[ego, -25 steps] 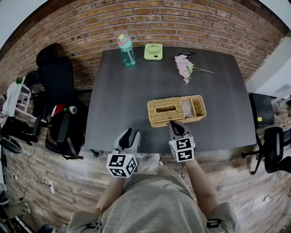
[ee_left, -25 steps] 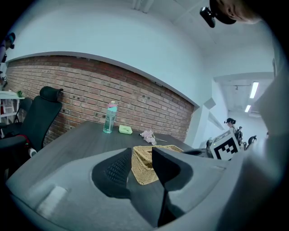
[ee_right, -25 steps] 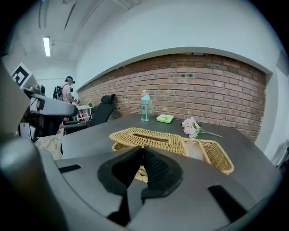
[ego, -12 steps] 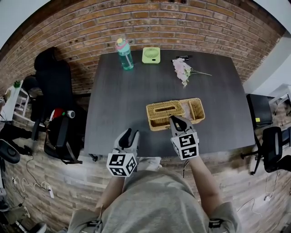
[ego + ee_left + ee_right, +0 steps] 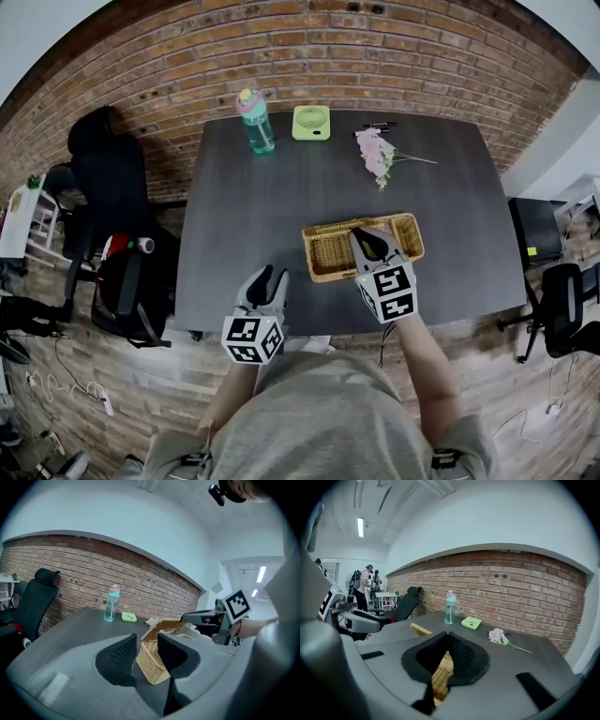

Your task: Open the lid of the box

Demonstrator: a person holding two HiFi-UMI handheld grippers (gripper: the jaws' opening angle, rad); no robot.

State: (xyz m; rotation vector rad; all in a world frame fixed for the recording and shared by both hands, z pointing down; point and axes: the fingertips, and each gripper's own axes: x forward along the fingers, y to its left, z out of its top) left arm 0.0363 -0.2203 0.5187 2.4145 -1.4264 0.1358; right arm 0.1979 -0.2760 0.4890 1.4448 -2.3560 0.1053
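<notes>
Though flat, woven wicker lid (image 5: 162, 626)

The rectangular wicker box (image 5: 151, 663) sits on the dark table (image 5: 281, 187), its lid (image 5: 165, 626) tilted partly open.

Soft, even indoor light; heavy fisheye bend.
A white ceiling strip lamp (image 5: 361, 527) glows high left of the right claw (image 5: 447, 638); shadows are faint, corners go black, and the tan woven lid (image 5: 438, 678) pinched in that claw looks blurred.
</notes>
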